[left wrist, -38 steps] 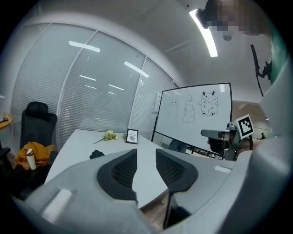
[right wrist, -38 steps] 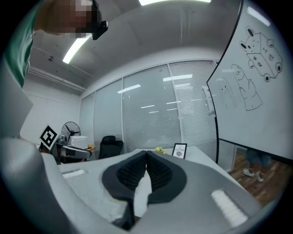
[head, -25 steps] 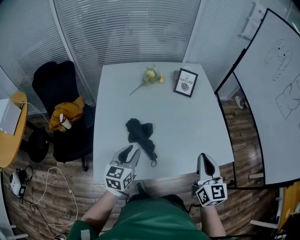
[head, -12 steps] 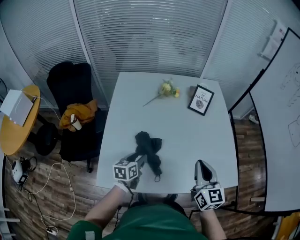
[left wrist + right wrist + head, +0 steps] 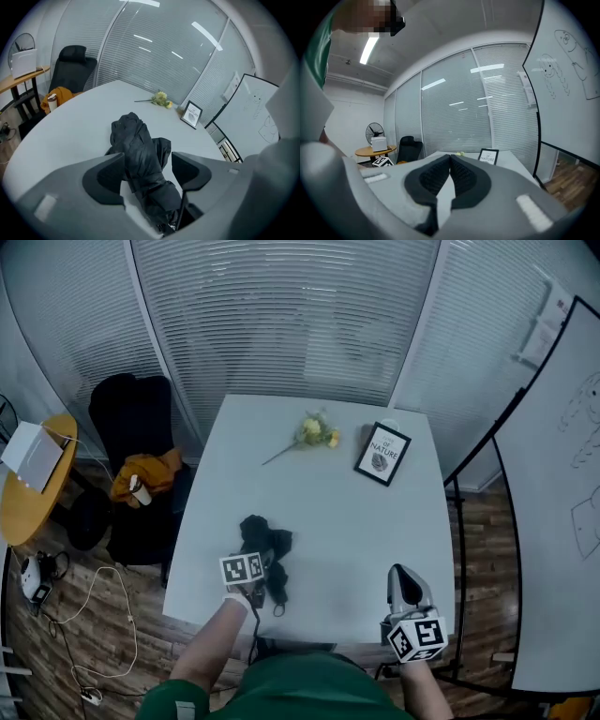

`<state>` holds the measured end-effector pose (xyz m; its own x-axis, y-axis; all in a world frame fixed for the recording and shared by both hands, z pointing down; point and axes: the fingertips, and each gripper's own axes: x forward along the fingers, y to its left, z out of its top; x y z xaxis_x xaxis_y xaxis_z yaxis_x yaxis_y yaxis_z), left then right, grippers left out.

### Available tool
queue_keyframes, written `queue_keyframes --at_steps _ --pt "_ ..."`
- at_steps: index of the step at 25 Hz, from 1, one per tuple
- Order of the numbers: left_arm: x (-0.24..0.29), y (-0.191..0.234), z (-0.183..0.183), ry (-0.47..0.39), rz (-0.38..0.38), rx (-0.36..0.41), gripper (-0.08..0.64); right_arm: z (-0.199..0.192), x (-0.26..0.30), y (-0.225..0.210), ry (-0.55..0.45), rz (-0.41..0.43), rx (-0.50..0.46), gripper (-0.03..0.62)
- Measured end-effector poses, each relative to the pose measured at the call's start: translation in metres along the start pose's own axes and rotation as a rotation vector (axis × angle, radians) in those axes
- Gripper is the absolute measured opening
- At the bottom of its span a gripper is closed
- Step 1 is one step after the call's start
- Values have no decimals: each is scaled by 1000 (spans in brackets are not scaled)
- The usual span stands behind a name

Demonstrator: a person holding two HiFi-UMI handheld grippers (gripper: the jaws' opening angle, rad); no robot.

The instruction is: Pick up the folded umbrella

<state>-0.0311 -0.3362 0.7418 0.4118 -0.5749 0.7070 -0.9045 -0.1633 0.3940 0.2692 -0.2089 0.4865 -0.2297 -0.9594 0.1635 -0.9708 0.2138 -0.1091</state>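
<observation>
Office meeting room, glass partition walls with blinds point(image 5: 281, 324), whiteboard point(image 5: 562, 474), black swivel chair point(image 5: 127, 409), white table point(image 5: 319, 512)

My grey two-jaw left gripper point(image 5: 261, 576) sat low and left of centre in the head view, tipped downward. Its jaws had just been opening and stood apart astride the black folded umbrella point(image 5: 140, 140), with the pads not pressing it. My matching right gripper point(image 5: 406, 576) hung at lower right, nearly level, its jaws together and empty. My left forearm point(image 5: 211, 652) rose from the bottom edge.

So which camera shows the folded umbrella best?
The left gripper view: the folded umbrella lies large between the left gripper's jaws, which have just been opening. The head view shows it small, partly behind that gripper. The right gripper view misses it.
</observation>
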Motion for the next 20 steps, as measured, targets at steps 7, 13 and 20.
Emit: queue_keyframes --at_steps 7,13,20 --pt "40 5 -16 61 177 24 350 -16 -14 -65 54 -33 18 3" --pt "48 13 -24 128 311 94 354 -16 -10 -81 60 -15 23 3" --pt "57 12 -25 168 260 117 356 -18 -6 -68 73 3 31 3"
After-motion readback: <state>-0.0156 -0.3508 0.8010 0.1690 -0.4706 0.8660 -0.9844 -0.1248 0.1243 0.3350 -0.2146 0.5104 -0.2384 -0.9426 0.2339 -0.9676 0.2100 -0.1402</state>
